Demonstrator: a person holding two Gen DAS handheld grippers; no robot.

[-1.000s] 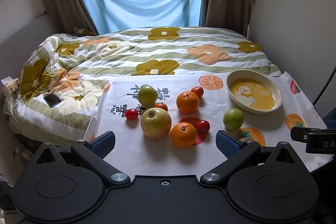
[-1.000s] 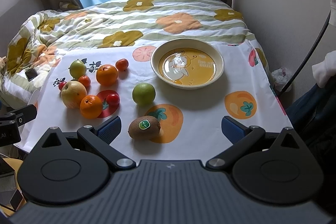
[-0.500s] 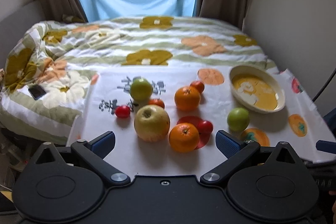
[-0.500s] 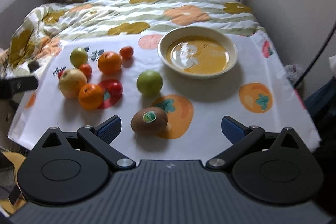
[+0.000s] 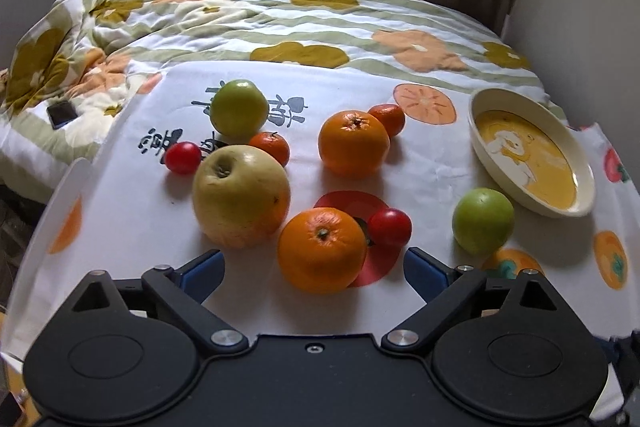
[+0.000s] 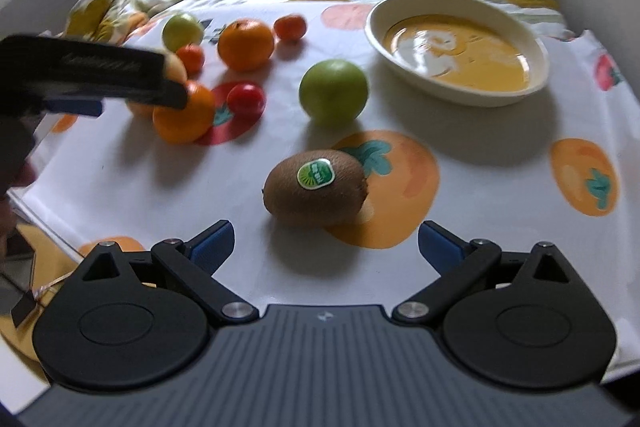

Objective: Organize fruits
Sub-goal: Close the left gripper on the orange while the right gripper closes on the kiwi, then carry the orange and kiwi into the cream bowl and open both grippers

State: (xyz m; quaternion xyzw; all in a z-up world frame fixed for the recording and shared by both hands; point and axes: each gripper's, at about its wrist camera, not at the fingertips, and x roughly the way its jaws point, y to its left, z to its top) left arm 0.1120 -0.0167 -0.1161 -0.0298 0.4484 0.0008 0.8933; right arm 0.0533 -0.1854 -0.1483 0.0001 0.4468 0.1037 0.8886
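Observation:
On the fruit-print cloth (image 5: 436,171) my left gripper (image 5: 314,269) hangs low over the near orange (image 5: 320,247). Its jaws are closing, and the orange lies between the blue fingertips with a gap on each side. Beside the orange sit a big yellow apple (image 5: 240,195) and a cherry tomato (image 5: 390,227). My right gripper (image 6: 325,239) is open, with a brown kiwi (image 6: 316,187) just ahead of its fingertips and untouched. A green apple (image 6: 334,93) lies beyond the kiwi. The cream bowl (image 6: 376,27) with a yellow inside stands empty at the back right.
Further back lie another orange (image 5: 354,143), a second green apple (image 5: 239,111), two small mandarins (image 5: 272,147) and a tomato (image 5: 183,157). A flowered quilt (image 5: 280,23) covers the bed behind, with a phone (image 5: 62,114) on it. The cloth's front and left edges are close.
Both grippers have come down and forward toward the cloth, so the fruit looks larger. The left gripper's fingertips stand slightly closer together. No fruit has moved.

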